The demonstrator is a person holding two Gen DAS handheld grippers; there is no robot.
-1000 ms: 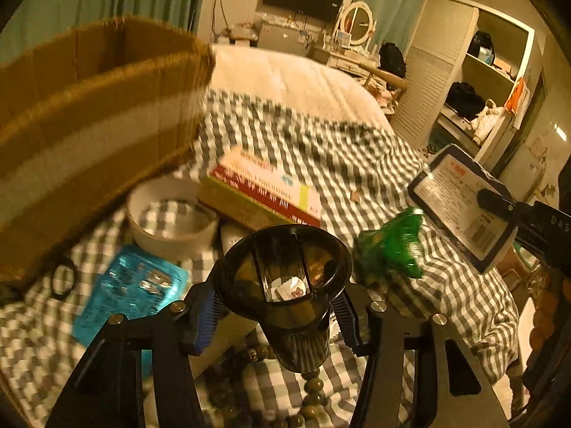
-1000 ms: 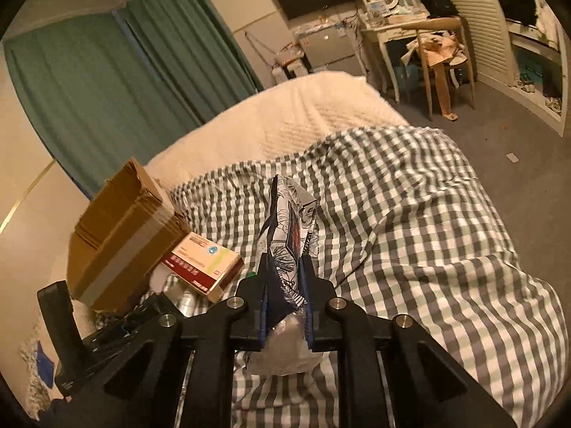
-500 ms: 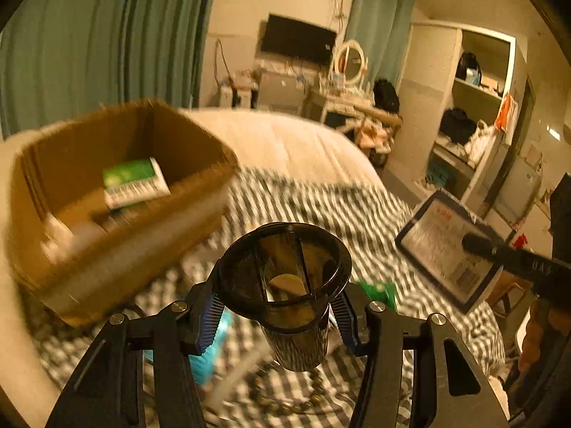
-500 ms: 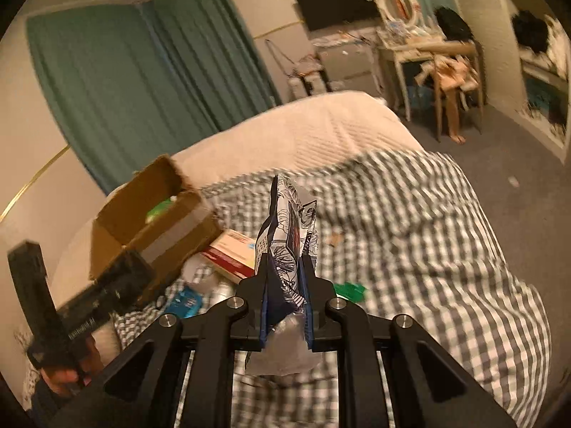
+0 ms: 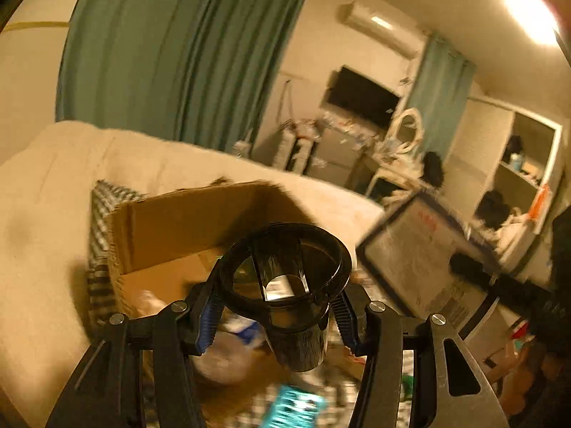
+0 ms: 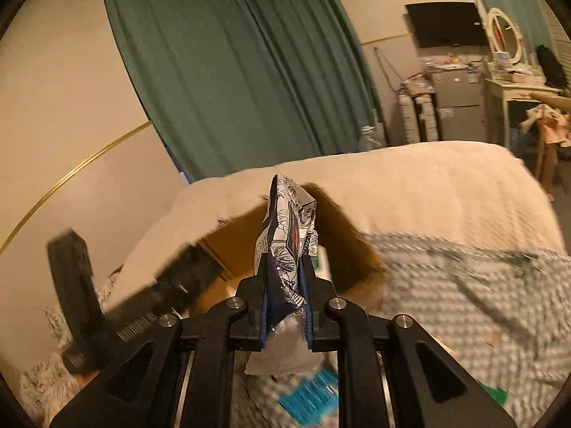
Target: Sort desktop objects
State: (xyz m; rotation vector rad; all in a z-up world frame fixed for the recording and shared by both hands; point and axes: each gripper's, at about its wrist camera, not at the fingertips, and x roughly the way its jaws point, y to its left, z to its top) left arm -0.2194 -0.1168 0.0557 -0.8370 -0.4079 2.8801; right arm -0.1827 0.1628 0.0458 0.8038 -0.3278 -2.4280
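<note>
Both tongs loaded, box ahead.

Left wrist: my left tongs [image 5: 276,315] are spread wide and clamped on a black cup [image 5: 285,285], gripped at the sides below its rim so the mouth faces the camera. It hangs in the air in front of the open cardboard box [image 5: 200,224] on the bed [image 5: 39,221], which I judge is where it goes. The right tongs' packet [image 5: 421,256] shows flat-on to the right, blurred.

Right wrist: my right tongs [image 6: 285,297] are nearly shut, pinching the thin packet [image 6: 287,228] edge-on and upright, a clear wrapper end poking out beneath. The box [image 6: 342,239] sits just behind it; I'd say the packet is lined up for dropping in.
</note>
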